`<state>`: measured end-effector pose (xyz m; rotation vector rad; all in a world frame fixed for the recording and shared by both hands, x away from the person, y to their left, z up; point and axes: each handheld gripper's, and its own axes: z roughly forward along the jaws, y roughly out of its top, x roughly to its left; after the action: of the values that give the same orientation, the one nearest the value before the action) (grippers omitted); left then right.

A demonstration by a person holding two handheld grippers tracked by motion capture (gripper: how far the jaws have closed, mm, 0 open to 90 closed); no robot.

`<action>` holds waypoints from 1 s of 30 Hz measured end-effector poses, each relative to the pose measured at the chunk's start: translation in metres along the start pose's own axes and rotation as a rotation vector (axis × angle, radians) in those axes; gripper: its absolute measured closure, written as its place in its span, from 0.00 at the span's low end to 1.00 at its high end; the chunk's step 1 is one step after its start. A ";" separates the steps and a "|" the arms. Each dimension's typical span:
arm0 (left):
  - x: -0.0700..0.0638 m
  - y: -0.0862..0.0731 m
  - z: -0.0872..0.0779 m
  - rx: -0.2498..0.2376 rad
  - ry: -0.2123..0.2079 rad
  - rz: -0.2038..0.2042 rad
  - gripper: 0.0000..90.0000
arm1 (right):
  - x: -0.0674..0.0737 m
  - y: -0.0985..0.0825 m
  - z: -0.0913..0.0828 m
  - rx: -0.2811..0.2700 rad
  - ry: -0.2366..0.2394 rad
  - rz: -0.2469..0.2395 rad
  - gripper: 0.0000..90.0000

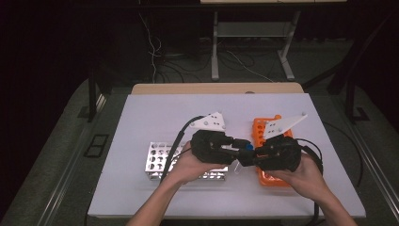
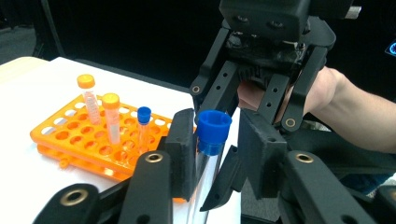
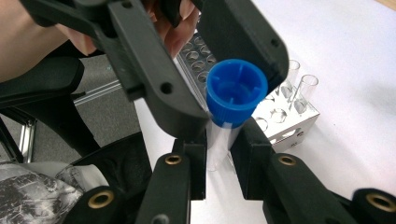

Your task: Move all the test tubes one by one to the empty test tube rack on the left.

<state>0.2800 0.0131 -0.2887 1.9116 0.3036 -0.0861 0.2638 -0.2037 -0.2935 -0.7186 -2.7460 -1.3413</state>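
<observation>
On the white table point(image 1: 141, 188), a silver rack point(image 1: 157, 160) sits at left. The left gripper point(image 1: 237, 147) meets the right gripper point(image 1: 245, 157) at centre. The right jaws clamp a clear tube point(image 3: 219, 140); the left jaws stand wide around its blue cap point(image 2: 213, 125). An orange rack point(image 2: 70, 133) with capped tubes lies at right.
</observation>
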 end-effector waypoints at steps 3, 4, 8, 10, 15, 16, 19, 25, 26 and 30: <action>0.001 0.000 0.000 -0.001 -0.002 -0.004 0.79 | 0.000 0.000 -0.001 -0.004 0.001 0.001 0.85; 0.001 0.000 0.000 -0.001 -0.002 -0.004 0.80 | 0.000 0.000 -0.001 -0.004 0.001 0.002 0.85; 0.001 0.001 -0.001 0.001 0.005 0.016 0.82 | -0.001 -0.001 -0.001 -0.007 0.009 0.004 0.84; 0.001 0.001 -0.002 -0.005 0.008 0.019 0.82 | -0.001 -0.001 -0.001 -0.014 0.010 0.009 0.84; 0.005 0.002 -0.006 -0.042 0.018 0.004 0.82 | 0.000 -0.001 -0.003 -0.031 0.000 0.013 0.72; 0.005 0.003 -0.008 -0.047 0.022 0.003 0.82 | 0.000 -0.001 -0.003 -0.032 0.000 0.010 0.69; 0.006 0.004 -0.013 -0.059 0.027 -0.004 0.82 | 0.000 -0.002 -0.005 -0.039 -0.006 0.010 0.61; 0.007 0.006 -0.022 -0.067 0.039 -0.001 0.82 | -0.001 -0.008 -0.015 -0.084 -0.040 0.035 0.47; 0.007 0.006 -0.022 -0.067 0.039 -0.001 0.82 | -0.001 -0.008 -0.015 -0.084 -0.040 0.035 0.47; 0.008 0.008 -0.029 -0.076 0.052 0.000 0.82 | -0.003 -0.015 -0.025 -0.116 -0.079 0.057 0.28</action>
<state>0.2875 0.0388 -0.2731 1.8408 0.3370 -0.0245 0.2558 -0.2316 -0.2890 -0.8671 -2.7013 -1.5026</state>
